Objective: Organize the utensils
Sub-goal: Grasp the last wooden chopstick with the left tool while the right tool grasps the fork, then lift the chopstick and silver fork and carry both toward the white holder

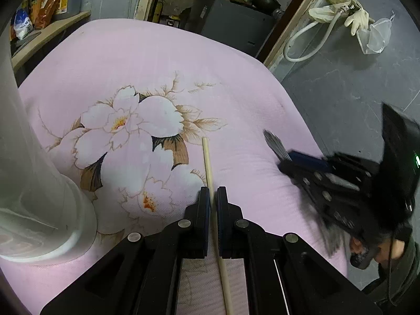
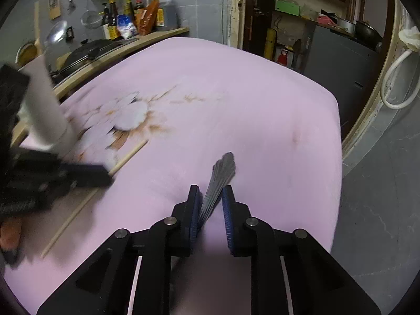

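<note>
Pink quilted cloth (image 1: 236, 78) printed with white and tan blossoms covers the table, its flower pattern lying around 10 o'clock of the left gripper's view. Grey tiled wall and floor surround it. A wooden shelf (image 2: 157, 35) at 11 o'clock in the right wrist view carries sauce bottles (image 2: 126, 13) and a dark pan (image 2: 81, 52); a doorway with cluttered shelving stands at 1 o'clock. In the left wrist view a white hose (image 1: 307, 39) and pale rubber gloves (image 1: 351, 13) hang on the wall at 2 o'clock. A translucent white cup (image 1: 39, 197) stands on the cloth at 9 o'clock of that view.

Both grippers tilt steeply down toward the cloth. The left gripper (image 1: 213, 199) has its jaws pressed together on a pale wooden chopstick (image 1: 208, 162), which runs from 12 o'clock past the tips back under the tool to 6 o'clock. The right gripper (image 2: 211, 199), seen blurred at 3 o'clock from the left camera with a hand (image 1: 393, 249) behind it, has its jaws nearly together around the ridged metal handle of a utensil (image 2: 221, 173); the left pad touches it, while contact at the right pad is unclear. The handle's fanned end points toward 12 o'clock. A second chopstick (image 2: 71, 223) lies on the cloth at 8 o'clock in the right wrist view.
</note>
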`<state>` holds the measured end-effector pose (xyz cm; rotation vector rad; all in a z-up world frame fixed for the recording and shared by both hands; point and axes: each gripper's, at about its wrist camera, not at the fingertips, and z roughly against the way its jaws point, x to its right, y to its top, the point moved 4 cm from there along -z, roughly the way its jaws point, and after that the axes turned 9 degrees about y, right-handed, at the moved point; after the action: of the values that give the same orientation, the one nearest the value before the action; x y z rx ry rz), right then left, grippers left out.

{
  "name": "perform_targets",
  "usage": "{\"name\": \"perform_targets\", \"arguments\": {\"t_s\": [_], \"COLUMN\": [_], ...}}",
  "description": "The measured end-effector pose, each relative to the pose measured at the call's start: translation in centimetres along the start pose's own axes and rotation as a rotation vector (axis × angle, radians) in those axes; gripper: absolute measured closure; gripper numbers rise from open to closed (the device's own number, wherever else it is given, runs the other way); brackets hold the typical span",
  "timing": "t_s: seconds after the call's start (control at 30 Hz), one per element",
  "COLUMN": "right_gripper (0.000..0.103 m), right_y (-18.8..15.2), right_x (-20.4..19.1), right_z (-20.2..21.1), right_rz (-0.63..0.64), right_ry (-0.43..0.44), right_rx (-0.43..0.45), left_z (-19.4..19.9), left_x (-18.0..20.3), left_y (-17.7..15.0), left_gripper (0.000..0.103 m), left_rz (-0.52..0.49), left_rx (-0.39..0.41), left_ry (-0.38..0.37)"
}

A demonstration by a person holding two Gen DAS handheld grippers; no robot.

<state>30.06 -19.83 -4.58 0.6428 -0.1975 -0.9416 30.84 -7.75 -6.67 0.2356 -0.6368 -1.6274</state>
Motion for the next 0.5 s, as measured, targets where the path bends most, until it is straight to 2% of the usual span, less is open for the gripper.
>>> {"name": "perform_targets", "arguments": {"t_s": [0.13,0.5], "right_gripper": [0.09,0.089], "right_y": [-1.1,-0.8], "right_x": [-0.8,-0.8], "right_z": [1.2,0.8], "right_rz": [0.013,-0.025], "right_ry": [-0.003,0.007], "right_rx": [-0.016,-0.069], "left_z": [0.0,-0.3], "left_x": [0.2,1.2], "left_y": [-0.2,-0.4], "left_gripper": [0.099,0.094], "left_rz": [-0.03,-0.113], "left_rx": [-0.013,-0.015], "left_ry": [0.008,0.031]}}
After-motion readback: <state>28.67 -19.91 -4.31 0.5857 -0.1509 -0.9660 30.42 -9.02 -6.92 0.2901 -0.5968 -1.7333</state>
